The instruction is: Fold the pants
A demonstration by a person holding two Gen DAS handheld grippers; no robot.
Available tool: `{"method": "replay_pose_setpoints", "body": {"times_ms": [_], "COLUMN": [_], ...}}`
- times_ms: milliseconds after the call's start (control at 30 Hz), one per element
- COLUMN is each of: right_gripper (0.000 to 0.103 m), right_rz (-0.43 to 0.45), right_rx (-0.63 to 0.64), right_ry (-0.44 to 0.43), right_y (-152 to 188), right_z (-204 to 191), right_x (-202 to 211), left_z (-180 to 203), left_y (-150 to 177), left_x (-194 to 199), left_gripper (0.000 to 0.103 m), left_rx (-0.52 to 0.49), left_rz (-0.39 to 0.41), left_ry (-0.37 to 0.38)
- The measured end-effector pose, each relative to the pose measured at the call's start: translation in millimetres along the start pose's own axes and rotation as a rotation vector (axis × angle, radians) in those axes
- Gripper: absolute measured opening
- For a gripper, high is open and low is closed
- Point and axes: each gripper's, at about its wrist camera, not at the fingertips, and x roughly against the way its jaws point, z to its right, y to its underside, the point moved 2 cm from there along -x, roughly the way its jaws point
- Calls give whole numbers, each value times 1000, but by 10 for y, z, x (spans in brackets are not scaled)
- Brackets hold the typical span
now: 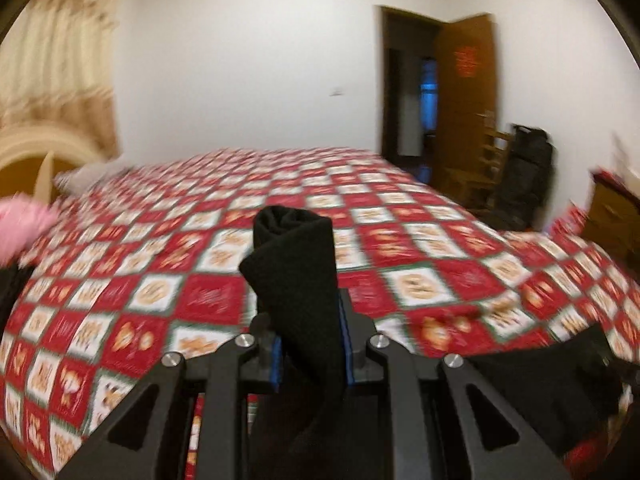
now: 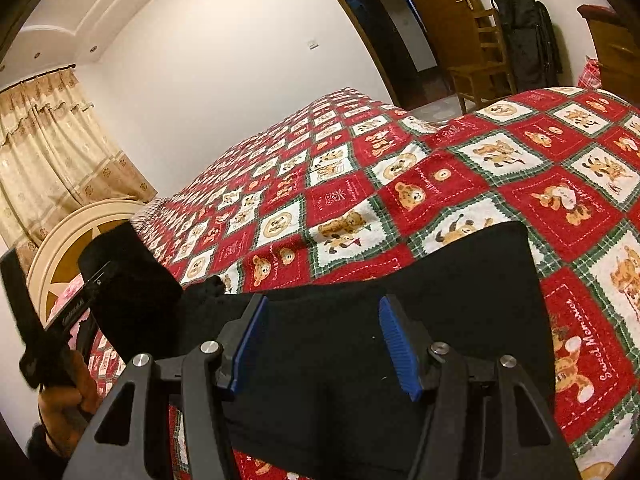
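Note:
The black pants (image 2: pixel 460 280) lie on the red-and-white bear-patterned bedspread (image 2: pixel 440 160). My right gripper (image 2: pixel 324 304) hovers just over them, open, its blue pads (image 2: pixel 396 344) wide apart with only flat cloth beneath. My left gripper (image 1: pixel 310 344) is shut on a bunched end of the pants (image 1: pixel 292 264), which stands up between its fingers above the bedspread (image 1: pixel 400 240). The right wrist view shows that lifted end (image 2: pixel 128 280) at the far left, beside the left tool and the hand (image 2: pixel 68 396) that holds it. More black cloth (image 1: pixel 560 380) lies at the lower right.
A cream headboard (image 2: pixel 80 232) and beige curtains (image 2: pixel 52 152) stand at the bed's left end. Past the far corner are a wooden door (image 1: pixel 464 100), a wooden chair (image 2: pixel 484 64), a black bag (image 2: pixel 524 36) and a wooden cabinet (image 1: pixel 616 216). Something pink (image 1: pixel 24 228) lies near the headboard.

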Motion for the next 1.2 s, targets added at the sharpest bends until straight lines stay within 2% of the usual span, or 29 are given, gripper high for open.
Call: {"method": "replay_pose_setpoints", "body": {"times_ms": [133, 333, 500, 600, 700, 800, 900, 933, 967, 1067, 1133, 1200], "right_gripper": [59, 59, 59, 59, 59, 59, 59, 59, 59, 59, 59, 59], "right_rz": [-7, -10, -26, -39, -43, -43, -44, -44, -45, -51, -70, -78], "right_rx": [-9, -18, -21, -25, -40, -64, -80, -85, -99, -160, -166, -144], "right_ry": [-11, -14, -22, -27, -37, -49, -66, -78, -97, -155, -173, -171], "right_y": [12, 11, 38, 52, 53, 43, 26, 13, -9, -85, -115, -97], "right_z": [14, 36, 30, 38, 60, 96, 113, 115, 128, 168, 148, 91], "right_x": [-14, -36, -75, -113, -123, -114, -91, -78, -68, -74, -130, -204], "left_z": [484, 1098, 1367, 1373, 1383, 1378, 1327, 1317, 1294, 1114, 846, 607], "left_y": [107, 402, 622, 681, 737, 754, 740, 739, 743, 642, 461, 319], "left_x": [69, 59, 69, 8, -83, -94, -37, -13, 12, 128, 159, 85], "left_gripper": [23, 23, 23, 23, 23, 30, 58, 75, 82, 82, 82, 88], "left_rx": [-141, -337, -485, -486, -464, -442, -425, -428, -436, -437, -341, -248], "left_rz": [18, -8, -29, -75, -146, -185, -225, -234, -237, -212, -201, -187], "left_ry": [98, 257, 302, 325, 383, 458, 553, 560, 553, 539, 541, 499]}}
